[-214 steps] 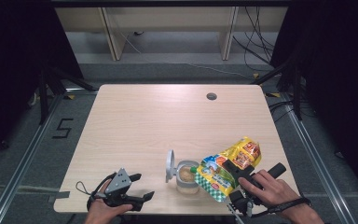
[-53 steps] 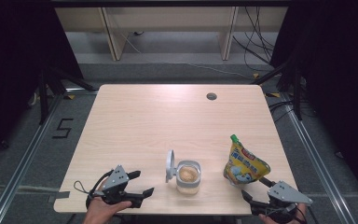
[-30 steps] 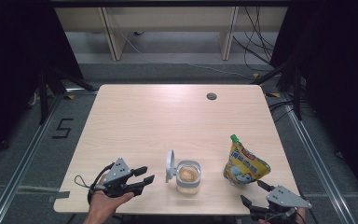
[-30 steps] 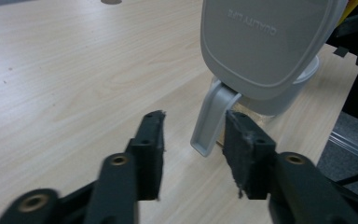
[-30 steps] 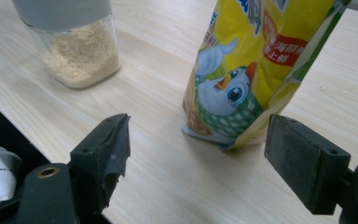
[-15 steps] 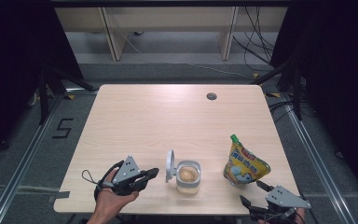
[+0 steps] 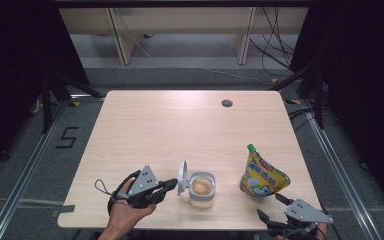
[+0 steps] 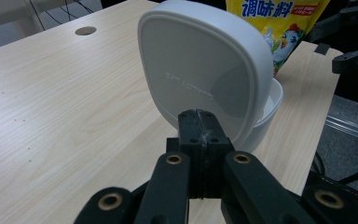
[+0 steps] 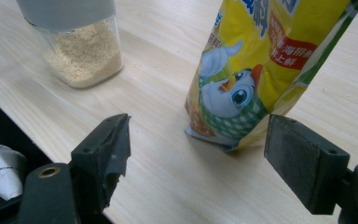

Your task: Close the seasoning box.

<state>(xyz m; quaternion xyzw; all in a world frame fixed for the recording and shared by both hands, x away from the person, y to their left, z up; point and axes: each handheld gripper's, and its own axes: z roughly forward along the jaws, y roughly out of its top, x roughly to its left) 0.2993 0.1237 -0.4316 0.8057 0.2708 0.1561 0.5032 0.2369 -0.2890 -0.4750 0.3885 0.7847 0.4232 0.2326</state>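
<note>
The clear jar of pale granules stood near the table's front edge, its white rounded lid flipped upright. The left gripper, jaws just pressed together with nothing between them, sat just before that lid; the right gripper was spread wide.

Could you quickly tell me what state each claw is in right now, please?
Left claw: closed, holding nothing, tips just short of the lid.
Right claw: open, empty, near the pouch.

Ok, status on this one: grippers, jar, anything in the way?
Left gripper shut, at the lid. Right gripper open by the pouch. Jar open, upright. Nothing blocking.
</note>
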